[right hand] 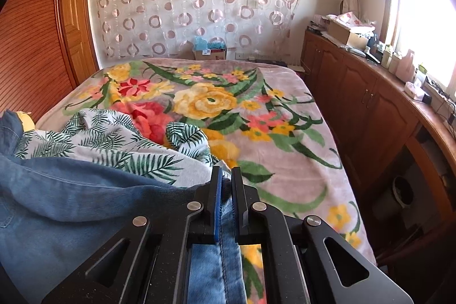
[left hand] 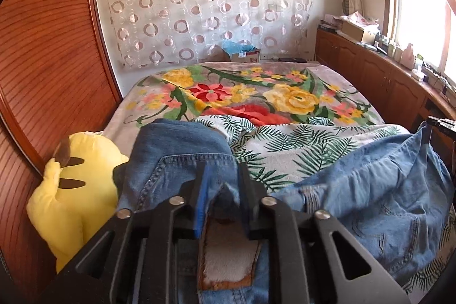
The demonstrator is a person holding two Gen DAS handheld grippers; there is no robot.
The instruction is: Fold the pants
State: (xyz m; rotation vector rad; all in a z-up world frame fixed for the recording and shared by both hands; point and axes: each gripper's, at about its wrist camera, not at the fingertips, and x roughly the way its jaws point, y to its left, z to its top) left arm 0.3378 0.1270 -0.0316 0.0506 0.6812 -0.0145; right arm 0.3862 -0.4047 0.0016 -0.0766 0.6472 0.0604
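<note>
Jeans (left hand: pixel 176 150) bunched on near bed (right hand: pixel 299 133), spanning both grippers. Left gripper (left hand: pixel 223 184) narrowly parted, waistband patch between, loose. Right gripper (right hand: pixel 225 190) pinches seam. Long axis runs left-right.

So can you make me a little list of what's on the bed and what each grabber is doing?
place: bed with a flowery blanket
jeans: blue jeans bunched at the near edge
left gripper: jaws a little apart, jeans fabric between them
right gripper: pinching a jeans edge
under the jeans: leaf-print sheet
toy: yellow plush left of the jeans
fold: not yet done
</note>
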